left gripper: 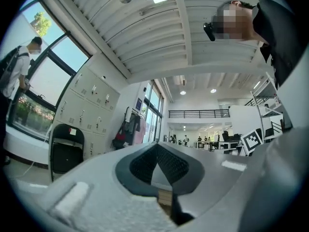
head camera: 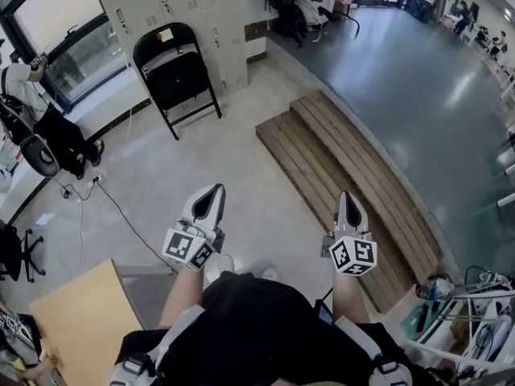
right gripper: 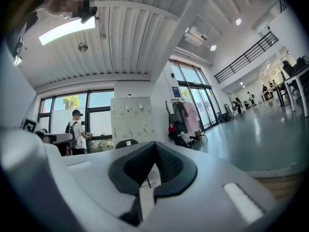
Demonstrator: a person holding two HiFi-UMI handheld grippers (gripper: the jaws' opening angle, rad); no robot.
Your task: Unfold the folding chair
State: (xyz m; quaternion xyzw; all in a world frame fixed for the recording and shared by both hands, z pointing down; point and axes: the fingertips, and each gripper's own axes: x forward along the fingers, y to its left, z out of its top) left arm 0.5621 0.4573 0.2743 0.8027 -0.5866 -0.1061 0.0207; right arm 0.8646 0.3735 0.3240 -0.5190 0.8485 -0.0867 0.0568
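- Your left gripper point(head camera: 214, 193) and right gripper point(head camera: 348, 198) sit nearest in the head view, held out in front of you. Both have their jaws together and carry nothing.
- Farther off in that view, the folding chair point(head camera: 177, 75) leans against the lockers point(head camera: 189, 6), well apart from both grippers. It looks folded flat. Wooden steps point(head camera: 346, 167) lie to your right.
- Looking along the left gripper, you see its jaws pressed together on nothing. The chair point(left gripper: 66, 151) stands far off at the left, by the lockers.
- Looking along the right gripper, its jaws are likewise closed and empty. The chair's top point(right gripper: 126, 142) peeks just over them in the distance.
- By this showing, no part of the job is done. You have yet to reach the chair, grip it and spread the seat open.
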